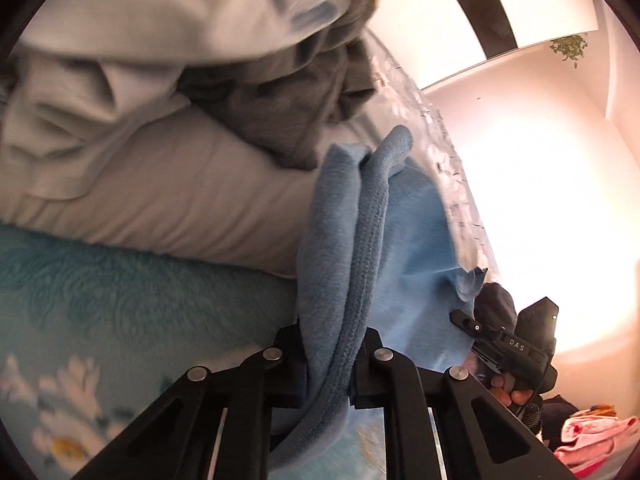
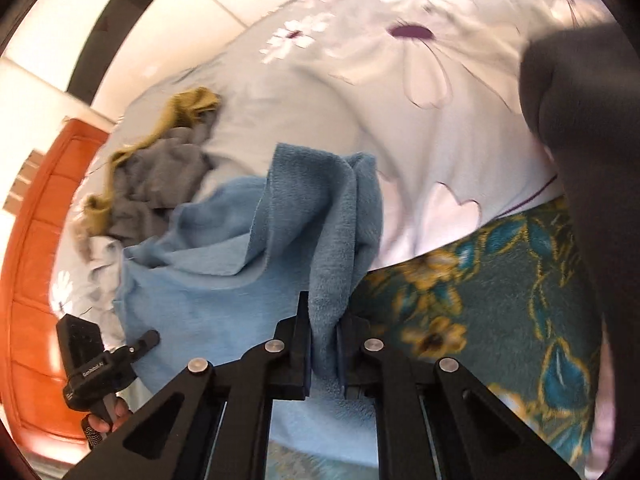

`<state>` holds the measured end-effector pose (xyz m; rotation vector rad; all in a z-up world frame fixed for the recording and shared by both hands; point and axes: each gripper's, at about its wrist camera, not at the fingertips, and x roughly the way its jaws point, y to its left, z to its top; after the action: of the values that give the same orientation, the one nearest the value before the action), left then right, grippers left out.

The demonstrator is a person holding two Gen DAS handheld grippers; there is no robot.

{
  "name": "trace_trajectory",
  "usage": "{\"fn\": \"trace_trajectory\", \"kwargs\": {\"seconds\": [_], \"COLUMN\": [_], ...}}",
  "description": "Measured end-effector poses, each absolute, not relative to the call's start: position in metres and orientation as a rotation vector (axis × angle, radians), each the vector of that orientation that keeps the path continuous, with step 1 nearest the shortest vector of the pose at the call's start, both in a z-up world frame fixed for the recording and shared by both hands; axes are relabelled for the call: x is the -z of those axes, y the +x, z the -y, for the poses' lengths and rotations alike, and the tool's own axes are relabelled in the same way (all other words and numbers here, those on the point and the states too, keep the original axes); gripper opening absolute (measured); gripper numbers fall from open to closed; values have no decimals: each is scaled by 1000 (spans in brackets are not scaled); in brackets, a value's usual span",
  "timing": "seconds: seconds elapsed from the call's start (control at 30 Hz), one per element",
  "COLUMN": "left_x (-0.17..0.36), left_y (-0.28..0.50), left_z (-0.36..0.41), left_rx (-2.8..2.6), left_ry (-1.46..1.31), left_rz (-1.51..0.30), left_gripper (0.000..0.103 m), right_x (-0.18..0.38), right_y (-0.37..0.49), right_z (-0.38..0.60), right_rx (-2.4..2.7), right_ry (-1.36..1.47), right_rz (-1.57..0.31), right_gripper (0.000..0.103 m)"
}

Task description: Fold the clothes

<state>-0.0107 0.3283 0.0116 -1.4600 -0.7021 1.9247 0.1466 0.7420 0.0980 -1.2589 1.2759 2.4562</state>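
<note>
Blue cloth (image 1: 404, 240) bunched over a floral bedspread (image 2: 460, 128), pinched in both tongs: left gripper (image 1: 328, 364) and right gripper (image 2: 324, 344) clamped on gathered edges. Folding seemingly barely begun; grey and mustard clothes (image 2: 160, 172) heaped unfolded nearby.

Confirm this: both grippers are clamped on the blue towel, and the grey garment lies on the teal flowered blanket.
Wrong about the blanket. Both the left gripper and right gripper clamp the blue towel, but the right wrist view shows the grey garment lying on the pale flowered sheet.
</note>
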Motion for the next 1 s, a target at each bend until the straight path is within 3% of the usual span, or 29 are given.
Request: {"fn": "trace_trajectory", "kwargs": {"seconds": [0.3,0.53,0.77,0.97,1.0], "left_x": [-89,-67,14,36,34], "left_y": [78,118,105,116,120], "left_z": [-229,-153,-105,-67,-61], "left_rx": [-2064,-2195,-2156,-2125,-2142], "left_ry": [-1451,-1496,-1720,-1701,-1705], "left_rz": [690,733,791,950,939], "left_gripper": [14,14,15,26,32], "right_x": [-164,-124,-80,-82,-83], "right_y": [160,114,72,63,62], "right_z": [-659,-584,-538,-530,-529], "right_rx": [-2655,-2565,-2351,-2247,-2229], "right_ry": [-1396,-1605,-1847,-1867,-1860], "right_rz": [-1261,-1332,-1231,-1192,-1196], "right_gripper": [9,9,9,9,9]}}
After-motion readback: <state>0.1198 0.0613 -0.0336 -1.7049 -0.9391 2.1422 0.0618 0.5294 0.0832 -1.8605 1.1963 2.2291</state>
